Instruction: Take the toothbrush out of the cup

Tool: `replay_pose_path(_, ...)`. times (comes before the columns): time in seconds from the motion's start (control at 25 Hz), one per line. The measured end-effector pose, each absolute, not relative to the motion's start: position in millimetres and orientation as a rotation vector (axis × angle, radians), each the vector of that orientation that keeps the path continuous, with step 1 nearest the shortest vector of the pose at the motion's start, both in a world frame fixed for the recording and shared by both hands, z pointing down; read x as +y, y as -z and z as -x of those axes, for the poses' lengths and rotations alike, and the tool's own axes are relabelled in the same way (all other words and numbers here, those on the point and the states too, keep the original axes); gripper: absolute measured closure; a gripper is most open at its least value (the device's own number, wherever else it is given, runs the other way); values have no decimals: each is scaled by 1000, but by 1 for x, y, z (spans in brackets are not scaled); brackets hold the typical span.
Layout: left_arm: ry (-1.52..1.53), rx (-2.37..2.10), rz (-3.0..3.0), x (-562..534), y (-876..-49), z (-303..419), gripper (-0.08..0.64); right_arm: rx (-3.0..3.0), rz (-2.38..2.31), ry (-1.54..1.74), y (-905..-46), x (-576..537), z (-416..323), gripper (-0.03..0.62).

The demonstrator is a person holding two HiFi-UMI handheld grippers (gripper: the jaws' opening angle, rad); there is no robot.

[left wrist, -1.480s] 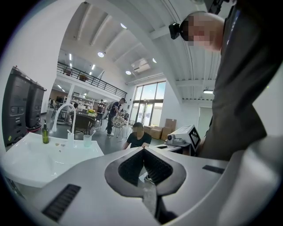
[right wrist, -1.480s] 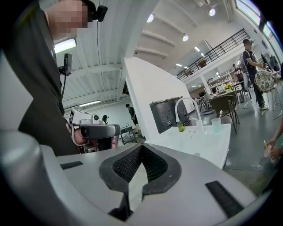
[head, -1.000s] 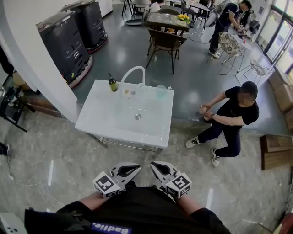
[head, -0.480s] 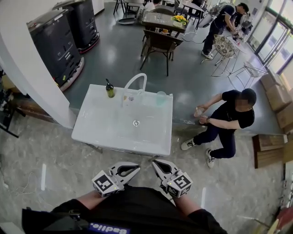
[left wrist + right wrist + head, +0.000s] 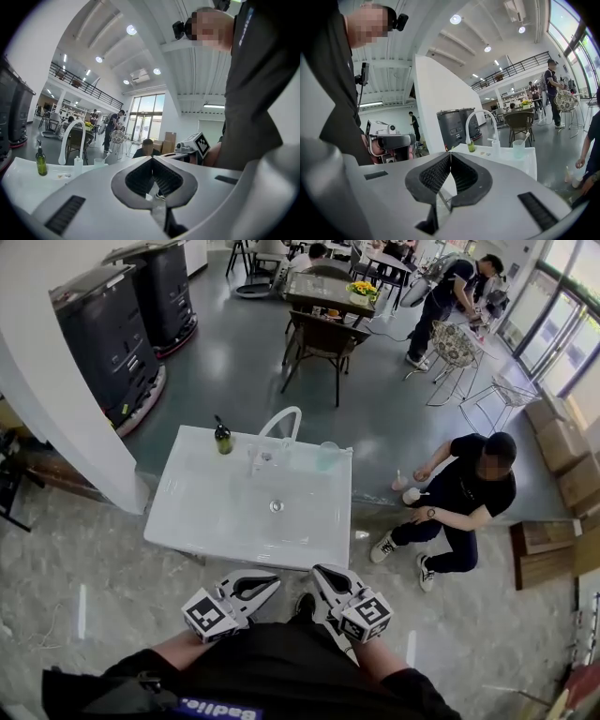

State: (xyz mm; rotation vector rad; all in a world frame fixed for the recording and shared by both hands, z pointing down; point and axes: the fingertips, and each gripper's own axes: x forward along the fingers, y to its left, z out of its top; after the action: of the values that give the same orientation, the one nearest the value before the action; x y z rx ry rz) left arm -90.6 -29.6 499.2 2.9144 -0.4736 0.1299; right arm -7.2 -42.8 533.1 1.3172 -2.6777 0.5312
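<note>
Head view: translucent plastic cup [image 5: 328, 455] upper centre on white sink surface [image 5: 206, 512]. Slim white toothbrush [image 5: 527, 136] inside, likely light and stiff; I'd pinch its exposed end. Left tongs [image 5: 272, 582] and right tongs [image 5: 321, 572] closed, empty.

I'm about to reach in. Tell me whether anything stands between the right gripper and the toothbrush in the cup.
Nothing visible does. Only the bare sink lies between the right gripper and the cup holding the toothbrush. The tap stands beside the cup, off that line.
</note>
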Motion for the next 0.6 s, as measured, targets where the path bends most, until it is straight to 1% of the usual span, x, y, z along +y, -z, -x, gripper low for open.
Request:
replay_pose_path(0.24, -73, -531, -2922, -49, -498, 75, 549, -2694, -1291, -491, -535, -81, -21, 580)
replay_pose_path(0.6, -114, -679, -2884, -76, -497, 46, 549, -2703, -1300, -483, -551, -145, -80, 580)
